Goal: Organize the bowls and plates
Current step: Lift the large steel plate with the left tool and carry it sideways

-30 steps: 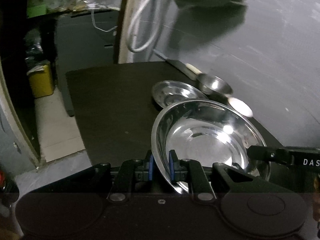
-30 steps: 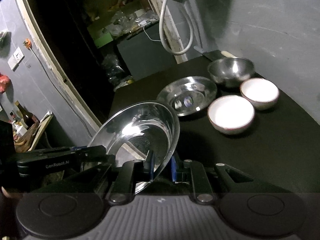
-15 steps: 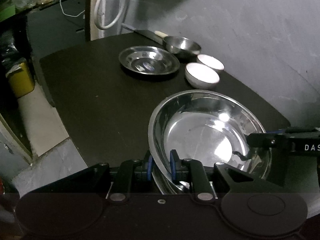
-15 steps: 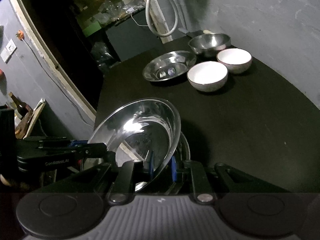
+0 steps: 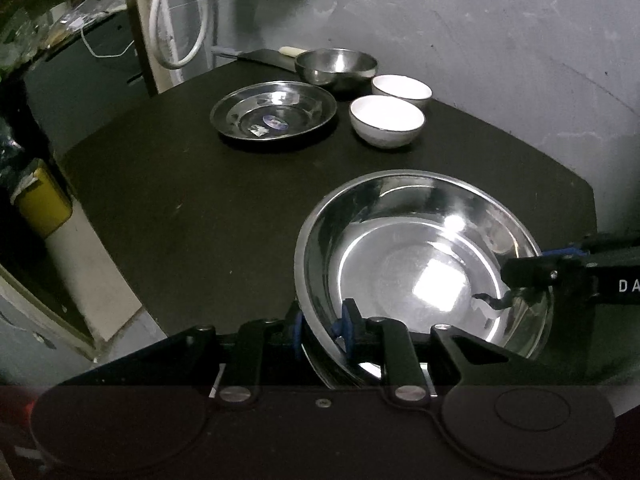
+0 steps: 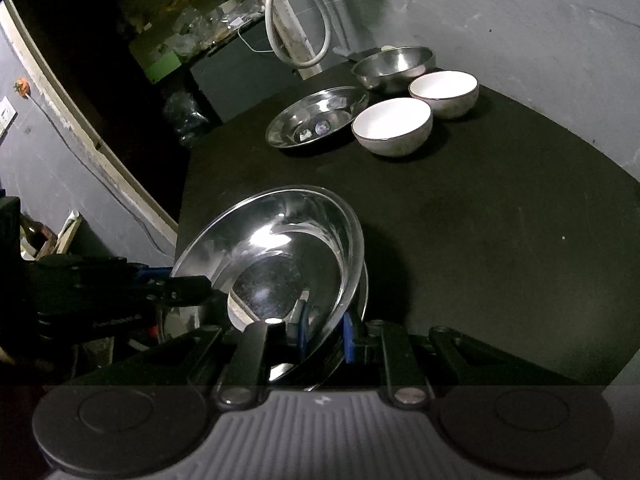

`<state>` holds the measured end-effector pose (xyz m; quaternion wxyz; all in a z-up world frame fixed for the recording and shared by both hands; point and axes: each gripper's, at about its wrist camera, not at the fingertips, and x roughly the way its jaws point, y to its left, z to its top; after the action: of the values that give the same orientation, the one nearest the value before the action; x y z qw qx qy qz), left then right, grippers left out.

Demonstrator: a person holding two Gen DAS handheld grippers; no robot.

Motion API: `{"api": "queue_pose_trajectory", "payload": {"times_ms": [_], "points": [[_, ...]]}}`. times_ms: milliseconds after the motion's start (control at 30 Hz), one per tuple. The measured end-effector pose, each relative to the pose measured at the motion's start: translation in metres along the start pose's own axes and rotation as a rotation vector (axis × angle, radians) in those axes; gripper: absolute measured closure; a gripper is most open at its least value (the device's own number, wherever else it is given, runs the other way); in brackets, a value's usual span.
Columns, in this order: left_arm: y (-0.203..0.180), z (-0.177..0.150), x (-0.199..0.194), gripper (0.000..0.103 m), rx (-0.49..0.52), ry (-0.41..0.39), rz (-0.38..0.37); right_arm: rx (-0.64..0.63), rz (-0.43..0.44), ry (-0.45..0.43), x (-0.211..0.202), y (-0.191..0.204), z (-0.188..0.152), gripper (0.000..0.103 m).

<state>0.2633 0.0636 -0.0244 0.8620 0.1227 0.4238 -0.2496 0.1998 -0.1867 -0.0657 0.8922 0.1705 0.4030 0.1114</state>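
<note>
Together we hold the large steel plate (image 5: 420, 276) low over the near end of the black table (image 5: 200, 208); our left gripper (image 5: 322, 330) straddles its near rim, jaws opening, and we cannot tell whether the blue pads still press; our right gripper (image 6: 324, 330) is clamped on the opposite rim. Only the right view shows a second rim beneath the plate, so it seems to sit over another plate (image 6: 365, 292); only the left view shows the yellow bin (image 5: 40, 200) on the floor. Far off stand a small steel plate (image 5: 274, 110), a steel bowl (image 5: 336, 64) and two white bowls (image 5: 386, 120), close together.
</note>
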Motion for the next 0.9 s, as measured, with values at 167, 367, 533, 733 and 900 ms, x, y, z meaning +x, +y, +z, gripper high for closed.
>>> {"api": "queue_pose_trajectory", "payload": {"times_ms": [167,367,533,733,900], "points": [[-0.005,0.001,0.001,0.080,0.020,0.018,0.005,-0.004,-0.003,0.011,-0.002,-0.002,0.001,0.083],[-0.007,-0.001,0.001,0.080,0.011,0.022,0.005,-0.013,-0.002,0.032,-0.001,-0.001,0.004,0.083],[-0.007,-0.002,-0.001,0.080,-0.007,0.023,0.018,-0.039,0.002,0.044,0.002,0.002,0.006,0.082],[-0.010,-0.004,-0.001,0.078,0.000,0.015,0.054,-0.073,-0.003,0.048,0.009,0.005,0.009,0.082],[-0.007,-0.008,0.003,0.077,-0.007,0.036,0.059,-0.101,-0.013,0.053,0.012,0.010,0.008,0.080]]}}
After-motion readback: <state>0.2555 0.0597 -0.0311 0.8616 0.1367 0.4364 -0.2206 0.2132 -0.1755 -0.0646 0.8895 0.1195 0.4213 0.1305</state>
